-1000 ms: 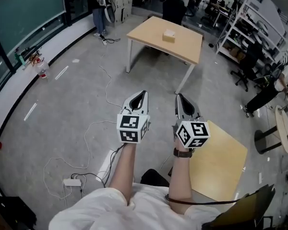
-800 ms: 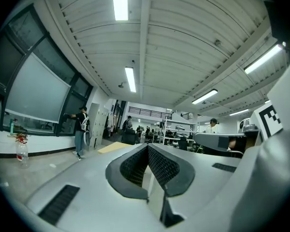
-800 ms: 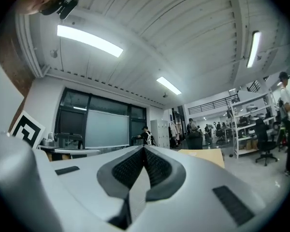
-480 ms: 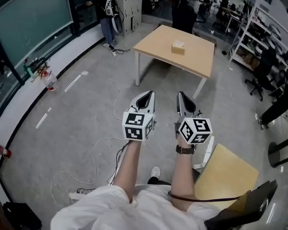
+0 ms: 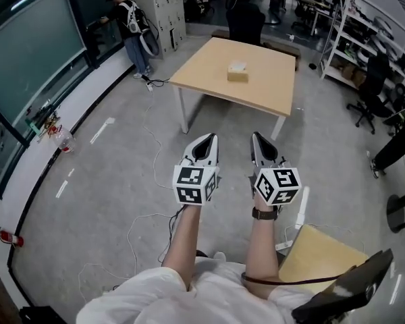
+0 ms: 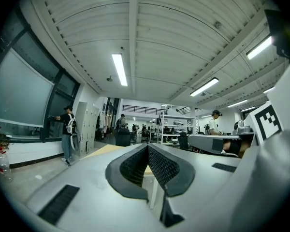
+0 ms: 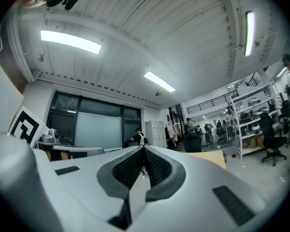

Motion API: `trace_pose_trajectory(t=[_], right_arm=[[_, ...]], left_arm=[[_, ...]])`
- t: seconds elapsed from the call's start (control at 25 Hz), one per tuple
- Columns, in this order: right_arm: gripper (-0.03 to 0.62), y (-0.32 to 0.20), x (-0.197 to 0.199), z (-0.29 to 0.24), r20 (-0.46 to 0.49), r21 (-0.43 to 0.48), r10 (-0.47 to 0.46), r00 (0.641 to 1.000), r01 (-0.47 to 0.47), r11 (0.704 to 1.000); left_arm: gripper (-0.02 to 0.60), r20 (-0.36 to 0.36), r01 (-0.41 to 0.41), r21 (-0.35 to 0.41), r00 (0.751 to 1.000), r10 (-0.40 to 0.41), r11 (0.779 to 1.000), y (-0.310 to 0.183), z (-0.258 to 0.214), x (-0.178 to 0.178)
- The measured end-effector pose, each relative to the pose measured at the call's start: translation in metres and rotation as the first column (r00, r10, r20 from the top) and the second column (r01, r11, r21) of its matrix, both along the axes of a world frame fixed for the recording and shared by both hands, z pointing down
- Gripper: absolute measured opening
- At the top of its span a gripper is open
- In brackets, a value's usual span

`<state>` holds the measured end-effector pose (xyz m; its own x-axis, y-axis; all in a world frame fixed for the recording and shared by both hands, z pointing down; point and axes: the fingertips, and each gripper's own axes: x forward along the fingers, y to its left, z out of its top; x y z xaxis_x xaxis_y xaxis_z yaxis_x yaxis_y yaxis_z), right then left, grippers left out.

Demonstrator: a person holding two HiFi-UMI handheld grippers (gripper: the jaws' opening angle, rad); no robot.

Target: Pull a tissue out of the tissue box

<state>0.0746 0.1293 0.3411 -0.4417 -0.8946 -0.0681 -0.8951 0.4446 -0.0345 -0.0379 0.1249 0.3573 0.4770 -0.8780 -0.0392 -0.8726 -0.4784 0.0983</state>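
A small tan tissue box (image 5: 237,71) with a white tissue at its top sits near the middle of a light wooden table (image 5: 209,79) far ahead in the head view. My left gripper (image 5: 210,138) and right gripper (image 5: 255,136) are held side by side, level, well short of the table. Both have their tips together with nothing between them. In the left gripper view the jaws (image 6: 147,146) meet at the tip, with the table edge (image 6: 106,150) beyond. The right gripper view shows its jaws (image 7: 143,150) shut too, and the table (image 7: 210,157) to the right.
Cables and a power strip (image 5: 295,216) trail over the grey floor. A wooden board (image 5: 320,256) and a dark chair (image 5: 344,292) are at my lower right. A person (image 5: 131,25) stands by the lockers (image 5: 163,5) at the far left. Shelves (image 5: 368,42) and office chairs line the right.
The table and tissue box have come nearer and more central in the head view as I walk toward them. Both grippers stay shut and side by side.
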Motion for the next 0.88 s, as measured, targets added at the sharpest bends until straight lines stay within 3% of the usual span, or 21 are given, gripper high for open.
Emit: trace_pose_trajectory(t=[0.2,0.56,0.68,0.88], right_arm=[[0.003,-0.056,0.026,0.037,0.004,-0.083,0.011,1.0,-0.011,0.997],[0.002,-0.197,0.049,0.053,-0.035,-0.099,0.053,0.998,-0.057,0.993],[0.003,-0.259,0.05,0.042,-0.056,-0.097,0.065,0.996,-0.071,0.993],[0.003,-0.361,0.018,0.012,-0.093,-0.073,0.039,0.995,-0.046,0.996]], left_arm=[[-0.011,0.019,-0.014,-0.062,1.0,0.015,0.998,-0.059,0.027,0.023],[-0.011,0.008,-0.09,-0.067,0.996,0.091,0.994,-0.205,0.042,0.056],[-0.011,-0.02,-0.089,-0.07,0.996,0.088,0.994,-0.269,0.035,0.048],[-0.011,-0.059,-0.083,-0.05,0.995,0.08,0.995,-0.375,0.009,0.022]])
